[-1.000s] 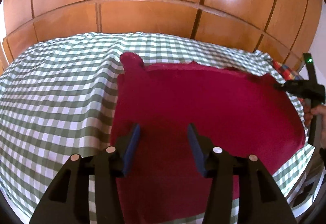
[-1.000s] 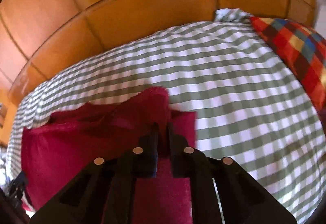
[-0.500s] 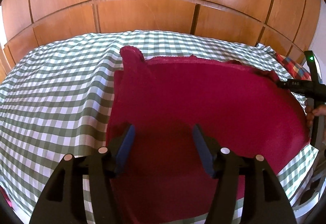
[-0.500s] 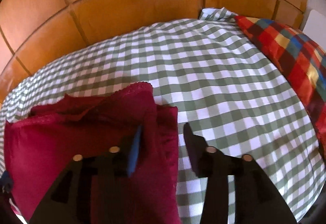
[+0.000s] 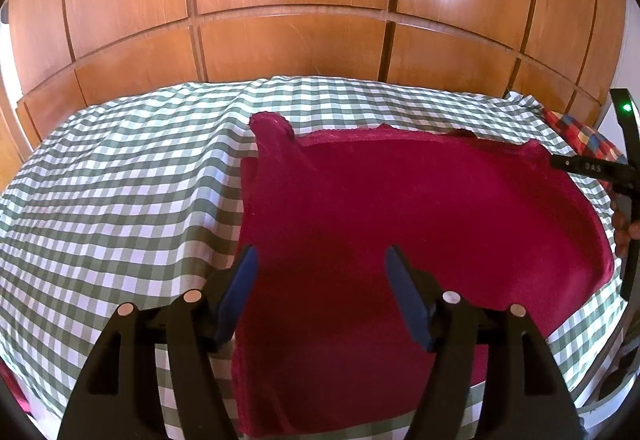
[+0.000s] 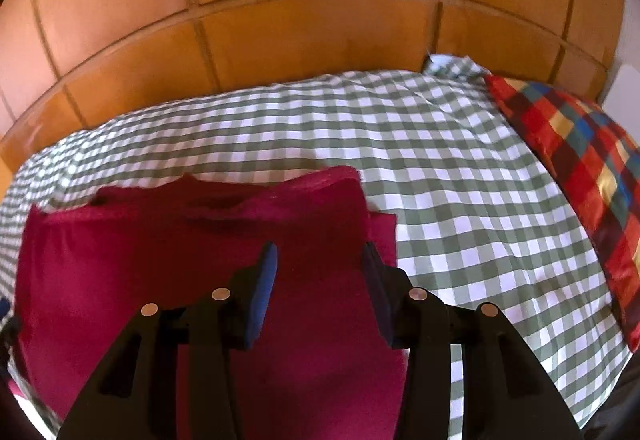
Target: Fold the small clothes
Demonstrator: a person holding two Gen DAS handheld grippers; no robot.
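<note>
A crimson garment (image 5: 400, 232) lies spread flat on the green-and-white checked bedspread (image 5: 112, 200). Its far edge has a small raised tab at the left corner. My left gripper (image 5: 320, 272) is open and empty, held above the garment's near left part. My right gripper (image 6: 318, 268) is open and empty above the garment's (image 6: 168, 264) right side, near its folded right edge. The right gripper's body (image 5: 592, 168) also shows at the right edge of the left wrist view, by the garment's far right corner.
A wooden panelled wardrobe (image 5: 296, 8) stands behind the bed. A multicoloured checked pillow (image 6: 576, 164) lies at the right end of the bed (image 6: 440, 168). The near bed edge runs just below both grippers.
The right gripper opened and let go of the garment's right corner, which now lies flat. Both grippers drew back and up a little; the left jaws opened wider.
</note>
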